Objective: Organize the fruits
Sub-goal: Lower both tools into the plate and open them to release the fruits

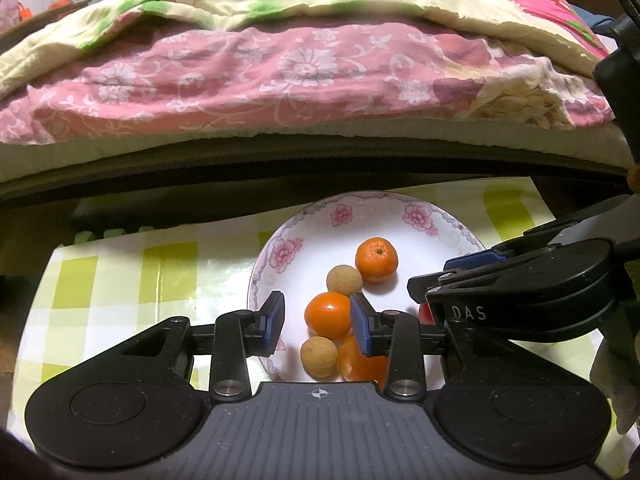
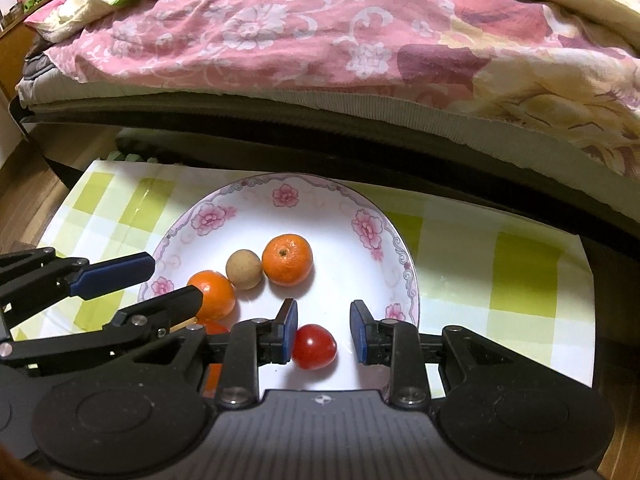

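centre the spread right gripper (image 2: 324, 338) on the small red cherry tomato (image 2: 314, 347); keep the spread left gripper (image 1: 318, 326) clear.

Plate (image 2: 400, 248): three oranges (image 2: 287, 259), two tan longans (image 2: 244, 269), one red tomato (image 2: 314, 347) near front rim, all loose.

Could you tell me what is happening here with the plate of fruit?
A person holds a gripper in each hand over a flowered plate on a checked cloth. The right gripper is open around a red tomato, not yet closed on it. The left gripper is open over an orange. Another orange and a tan fruit also lie on the plate. Nothing is held.
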Motion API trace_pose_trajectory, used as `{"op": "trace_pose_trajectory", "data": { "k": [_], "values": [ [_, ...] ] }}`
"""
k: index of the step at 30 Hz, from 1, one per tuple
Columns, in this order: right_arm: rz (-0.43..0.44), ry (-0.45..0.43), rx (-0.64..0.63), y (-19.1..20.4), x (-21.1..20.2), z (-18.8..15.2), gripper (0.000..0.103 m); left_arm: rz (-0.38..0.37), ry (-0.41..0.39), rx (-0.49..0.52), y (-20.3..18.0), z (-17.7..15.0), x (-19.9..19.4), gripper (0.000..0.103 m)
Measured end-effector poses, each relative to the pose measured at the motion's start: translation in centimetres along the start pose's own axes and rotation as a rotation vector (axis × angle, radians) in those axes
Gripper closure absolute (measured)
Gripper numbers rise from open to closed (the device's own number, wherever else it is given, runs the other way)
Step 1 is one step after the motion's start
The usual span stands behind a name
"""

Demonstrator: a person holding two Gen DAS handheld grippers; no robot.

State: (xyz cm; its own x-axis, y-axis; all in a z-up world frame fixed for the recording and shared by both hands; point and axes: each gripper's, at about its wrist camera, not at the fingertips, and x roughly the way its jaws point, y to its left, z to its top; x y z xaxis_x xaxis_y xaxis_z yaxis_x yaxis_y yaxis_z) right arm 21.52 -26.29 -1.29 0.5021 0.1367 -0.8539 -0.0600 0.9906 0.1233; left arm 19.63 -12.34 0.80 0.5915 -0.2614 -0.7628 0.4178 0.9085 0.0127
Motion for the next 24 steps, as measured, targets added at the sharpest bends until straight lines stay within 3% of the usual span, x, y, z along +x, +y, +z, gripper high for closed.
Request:
{"op": "trace_pose_trajectory", "data": {
  "k": [24],
  "values": [
    [-0.007,-0.025,0.014,0.3,-1.2,-0.2,0.065,0.022,-0.029,0.010,-0.2,0.0,-1.9,0.053]
  ]
}}
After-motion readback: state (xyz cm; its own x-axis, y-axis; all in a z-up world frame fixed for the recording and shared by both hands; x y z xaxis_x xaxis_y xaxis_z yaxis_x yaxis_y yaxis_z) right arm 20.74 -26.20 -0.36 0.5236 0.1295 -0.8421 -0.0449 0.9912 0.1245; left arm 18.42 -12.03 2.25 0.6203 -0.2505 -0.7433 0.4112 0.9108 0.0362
